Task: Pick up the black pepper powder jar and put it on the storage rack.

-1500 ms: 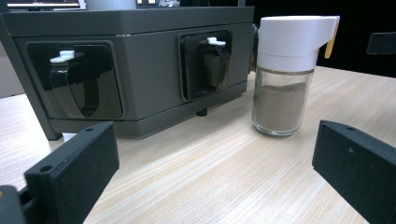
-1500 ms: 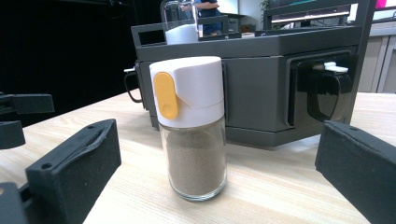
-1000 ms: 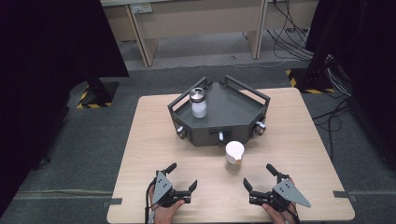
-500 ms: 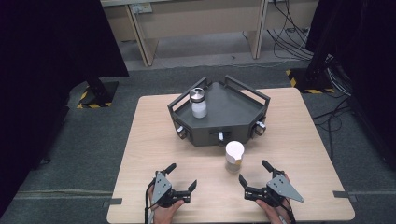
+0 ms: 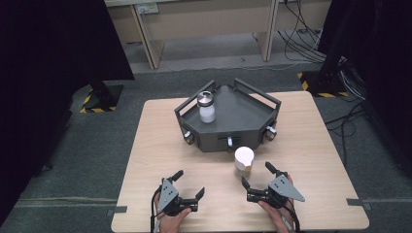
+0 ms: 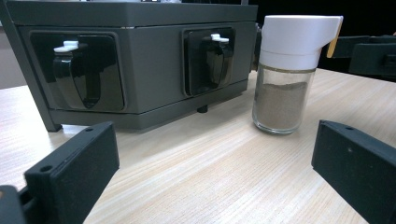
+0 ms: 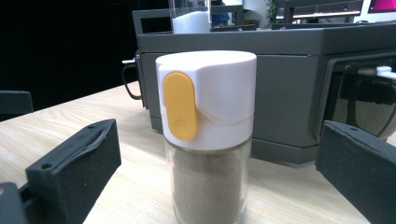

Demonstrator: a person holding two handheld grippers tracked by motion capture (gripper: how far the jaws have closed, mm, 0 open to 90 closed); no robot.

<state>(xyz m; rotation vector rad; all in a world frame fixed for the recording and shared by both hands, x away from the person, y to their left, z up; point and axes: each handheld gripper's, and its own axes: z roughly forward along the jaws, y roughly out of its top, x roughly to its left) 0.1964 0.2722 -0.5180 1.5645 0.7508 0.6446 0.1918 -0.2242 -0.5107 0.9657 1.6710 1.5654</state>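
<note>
Spice jar [image 5: 243, 162]: we see it upright on the surface [image 5: 311, 145], just before the grey tray [image 5: 243, 109].
Right gripper [image 5: 259, 183]: fingers apart, near the jar, not touching.
Left gripper [image 5: 187, 187]: fingers apart, empty.

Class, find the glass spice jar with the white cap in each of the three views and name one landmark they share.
High view: glass spice jar with white cap, table centre, in front of the dark grey tray.
Left gripper view: upper right, beside the tray's front wall.
Right gripper view: centre, between the jaws.
Shared landmark: the tray.
</note>
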